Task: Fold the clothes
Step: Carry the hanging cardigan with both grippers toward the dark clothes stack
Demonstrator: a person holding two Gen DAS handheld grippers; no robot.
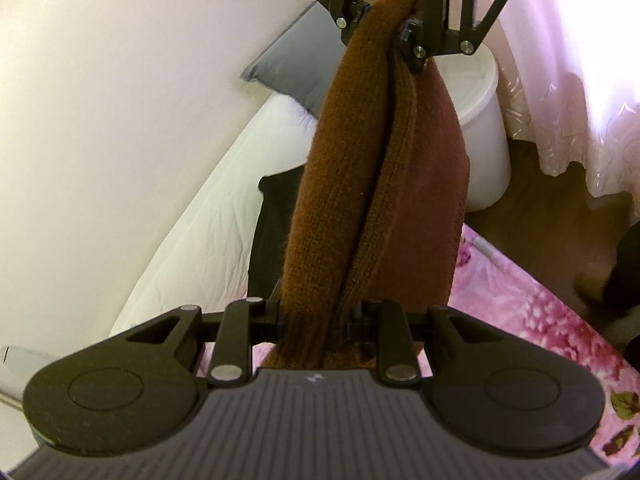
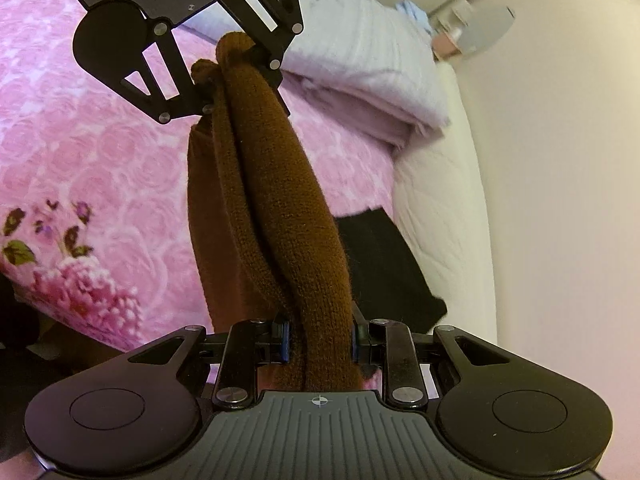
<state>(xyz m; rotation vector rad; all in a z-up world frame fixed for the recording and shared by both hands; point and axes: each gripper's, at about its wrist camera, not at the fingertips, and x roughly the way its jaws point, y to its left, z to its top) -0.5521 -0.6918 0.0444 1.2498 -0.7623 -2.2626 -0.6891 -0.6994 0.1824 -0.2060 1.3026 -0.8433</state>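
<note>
Sweater (image 1: 372, 184) stretched between both grippers.

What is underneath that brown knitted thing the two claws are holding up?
Under the brown knitted garment lie a pink floral bedspread and a black cloth. The garment hides part of both.

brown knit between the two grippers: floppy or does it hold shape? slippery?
Probably floppy: the brown knit garment bunches into ropey folds between the left hand-held gripper and right hand-held gripper, with a panel drooping. Likely not slippery: the surface looks fuzzy and ribbed.
</note>
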